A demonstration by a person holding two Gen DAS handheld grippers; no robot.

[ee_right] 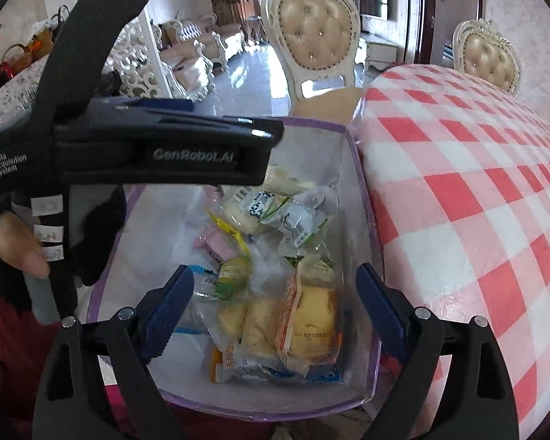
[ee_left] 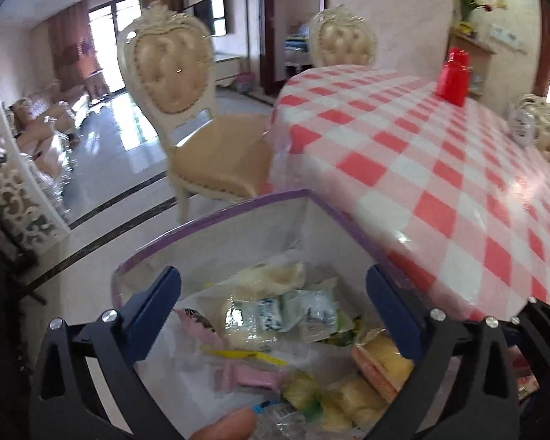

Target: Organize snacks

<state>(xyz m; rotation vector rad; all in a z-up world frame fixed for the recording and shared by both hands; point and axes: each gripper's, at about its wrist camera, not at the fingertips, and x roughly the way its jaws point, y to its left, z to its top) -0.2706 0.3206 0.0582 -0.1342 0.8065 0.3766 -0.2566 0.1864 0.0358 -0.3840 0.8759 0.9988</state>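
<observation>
A clear storage box with purple trim (ee_left: 238, 205) (ee_right: 363, 198) sits beside the checkered table and holds several wrapped snacks: yellow cakes (ee_right: 311, 311) (ee_left: 385, 363), blue-and-white packets (ee_left: 278, 315) (ee_right: 271, 205) and pink bars (ee_left: 245, 377) (ee_right: 216, 245). My left gripper (ee_left: 271, 315) is open and empty above the box; its body (ee_right: 157, 146) shows in the right wrist view over the box's left side. My right gripper (ee_right: 275, 308) is open and empty above the box's near end.
A table with a red-and-white checkered cloth (ee_left: 440, 168) (ee_right: 476, 190) lies to the right of the box. A red container (ee_left: 454, 77) stands on its far side. Cream upholstered chairs (ee_left: 187, 110) (ee_right: 315, 36) stand beyond the box on a glossy floor.
</observation>
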